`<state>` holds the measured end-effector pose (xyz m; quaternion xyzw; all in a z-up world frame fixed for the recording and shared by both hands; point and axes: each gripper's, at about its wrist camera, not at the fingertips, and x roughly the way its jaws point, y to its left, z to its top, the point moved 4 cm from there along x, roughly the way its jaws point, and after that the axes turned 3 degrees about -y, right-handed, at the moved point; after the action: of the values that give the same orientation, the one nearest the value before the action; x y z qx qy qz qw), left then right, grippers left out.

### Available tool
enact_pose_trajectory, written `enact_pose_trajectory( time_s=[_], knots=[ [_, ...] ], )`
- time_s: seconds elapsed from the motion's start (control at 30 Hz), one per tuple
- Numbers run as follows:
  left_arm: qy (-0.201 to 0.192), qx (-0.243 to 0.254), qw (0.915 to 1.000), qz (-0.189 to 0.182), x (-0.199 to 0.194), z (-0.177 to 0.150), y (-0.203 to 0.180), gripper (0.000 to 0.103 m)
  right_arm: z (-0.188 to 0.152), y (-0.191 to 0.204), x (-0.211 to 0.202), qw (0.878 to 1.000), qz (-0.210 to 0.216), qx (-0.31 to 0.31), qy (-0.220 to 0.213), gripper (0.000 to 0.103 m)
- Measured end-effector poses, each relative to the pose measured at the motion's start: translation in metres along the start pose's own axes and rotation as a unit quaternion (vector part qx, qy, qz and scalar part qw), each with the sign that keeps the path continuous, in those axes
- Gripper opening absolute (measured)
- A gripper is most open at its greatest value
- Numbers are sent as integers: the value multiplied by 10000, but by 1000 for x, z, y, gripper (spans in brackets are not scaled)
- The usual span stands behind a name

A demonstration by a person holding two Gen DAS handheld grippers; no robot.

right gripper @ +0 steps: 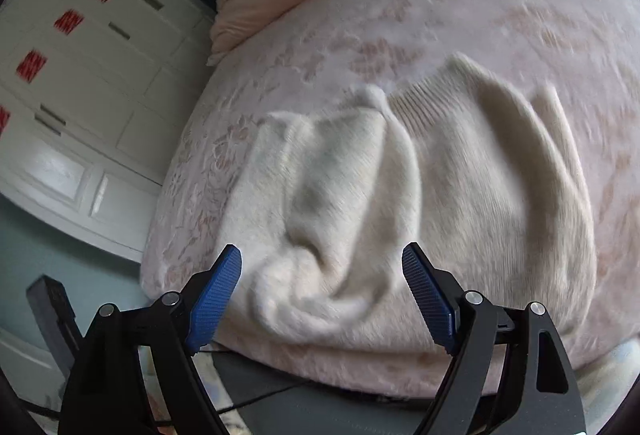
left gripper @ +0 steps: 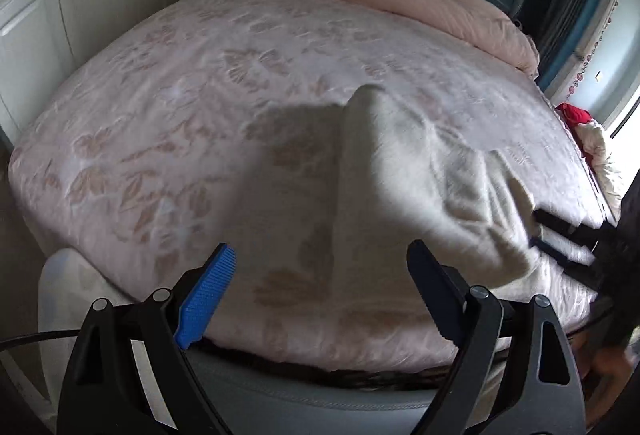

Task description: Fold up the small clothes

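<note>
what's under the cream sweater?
The cream sweater lies rumpled on the pink floral bedspread, which shows all around it. Whether anything is tucked beneath its folds cannot be seen.

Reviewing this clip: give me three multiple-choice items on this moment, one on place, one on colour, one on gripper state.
1. Where does the cream knit garment lie?
A. on the bed's floral cover
B. on the floor
C. on a chair

2. What colour are the pads of the right gripper?
A. red
B. blue
C. green

3. How does the left gripper stand?
A. shut on the garment
B. shut, empty
C. open, holding nothing

Key: 1 A, the garment is spread on the floral cover; 2 B, both pads show blue; 3 C, its jaws are wide apart with only bedcover between them.
</note>
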<state>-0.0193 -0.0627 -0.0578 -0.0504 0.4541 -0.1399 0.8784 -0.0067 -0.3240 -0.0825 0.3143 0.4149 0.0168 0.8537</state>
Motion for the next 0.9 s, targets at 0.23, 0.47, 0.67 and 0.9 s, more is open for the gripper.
enact_pose_trajectory(
  time_s=[0.23, 0.47, 0.67, 0.9],
  knots=[
    [101, 68, 9997, -209, -5, -14, -5, 85, -4, 3, 67, 9954, 14, -27, 961, 35],
    [-6, 82, 9998, -169, -12, -14, 9, 86, 20, 10, -6, 9942, -622, -793, -369, 2],
    [234, -57, 9995, -221, 2, -22, 11, 86, 1, -71, 11, 9954, -692, 614, 250, 13],
    [187, -114, 9997, -133, 1, -26, 17, 87, 7, -8, -1, 9998, -163, 43, 53, 70]
  ],
)
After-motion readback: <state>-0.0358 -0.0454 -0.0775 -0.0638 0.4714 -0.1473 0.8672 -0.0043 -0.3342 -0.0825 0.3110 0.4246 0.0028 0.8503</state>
